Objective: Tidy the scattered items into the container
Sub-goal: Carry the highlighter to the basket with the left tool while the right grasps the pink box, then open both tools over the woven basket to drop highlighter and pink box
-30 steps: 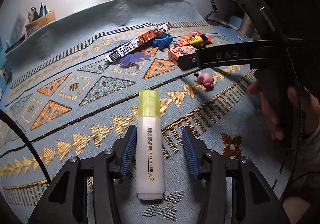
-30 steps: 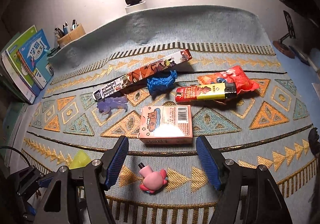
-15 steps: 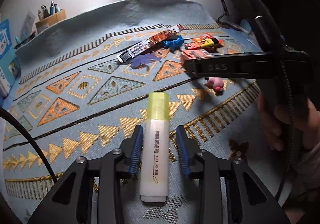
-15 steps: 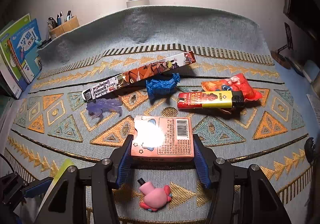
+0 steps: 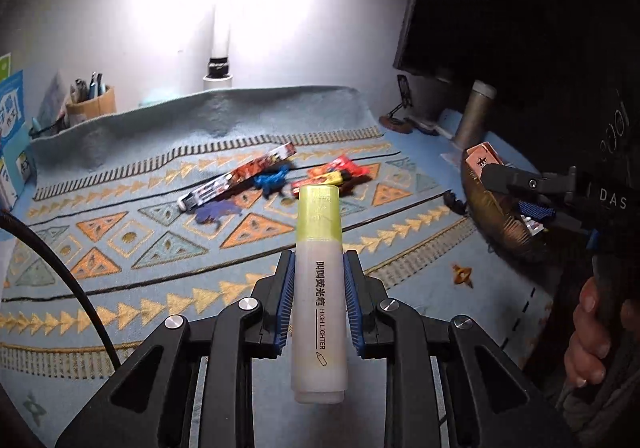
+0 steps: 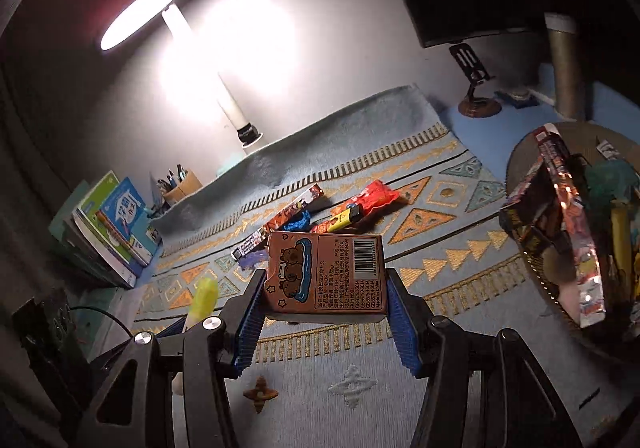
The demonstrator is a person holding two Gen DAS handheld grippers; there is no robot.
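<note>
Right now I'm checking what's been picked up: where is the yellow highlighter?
In the left wrist view the highlighter is clamped in the left hand-held gripper, lifted off the patterned cloth, cap forward, left of the bowl.

- the highlighter is smooth frosted plastic with a glossy yellow-green cap.
- the small box is printed card with a slight sheen.
- the cloth under both is a coarse woven textile, matt.
- the basket, right of the small box, looks like dull brown woven fibre.
- the wrapper inside that basket is shiny, crinkled foil.
- the gripper pads are ribbed blue rubber on matt black plastic arms.
</note>
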